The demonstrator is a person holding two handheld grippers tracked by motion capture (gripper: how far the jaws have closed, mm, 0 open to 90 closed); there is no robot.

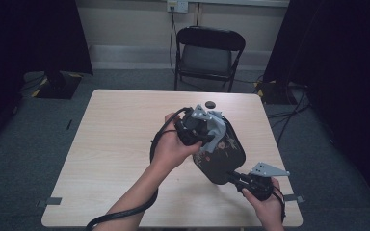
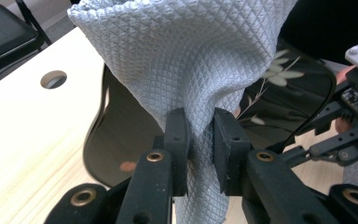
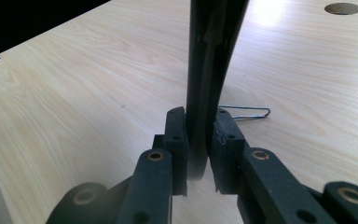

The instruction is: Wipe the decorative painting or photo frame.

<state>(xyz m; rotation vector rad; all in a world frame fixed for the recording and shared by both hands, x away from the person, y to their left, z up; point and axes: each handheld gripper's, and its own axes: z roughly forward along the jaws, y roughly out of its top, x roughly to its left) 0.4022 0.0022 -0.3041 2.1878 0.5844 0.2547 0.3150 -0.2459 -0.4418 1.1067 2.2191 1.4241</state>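
Grippers meet over the right half of the table [image 1: 115,144] in the high view. The left gripper [image 1: 211,137], held in the left hand [image 1: 173,147], clamps a grey cloth [image 1: 217,130] and presses it on the upper face of a dark tray [image 1: 224,159] with a floral print. The tray stands tilted, its low edge toward the near right corner, where the right gripper [image 1: 233,177], in the right hand [image 1: 267,202], pinches its rim. A folding chair [image 1: 207,57] stands beyond the far edge, and a round hole [image 1: 210,104] sits near that edge.

Left gripper view: both jaws are clenched on a bunched fold of the quilted cloth [image 2: 186,60], which fans out above them against the tray [image 2: 121,135]. The right gripper [image 2: 314,133] shows at the right edge, on the tray's rim.

Right gripper view: the jaws are closed on the tray's thin edge [image 3: 207,70], which rises upright between them. A bent wire clip [image 3: 244,112] lies on the table [image 3: 74,93] just behind the right jaw.
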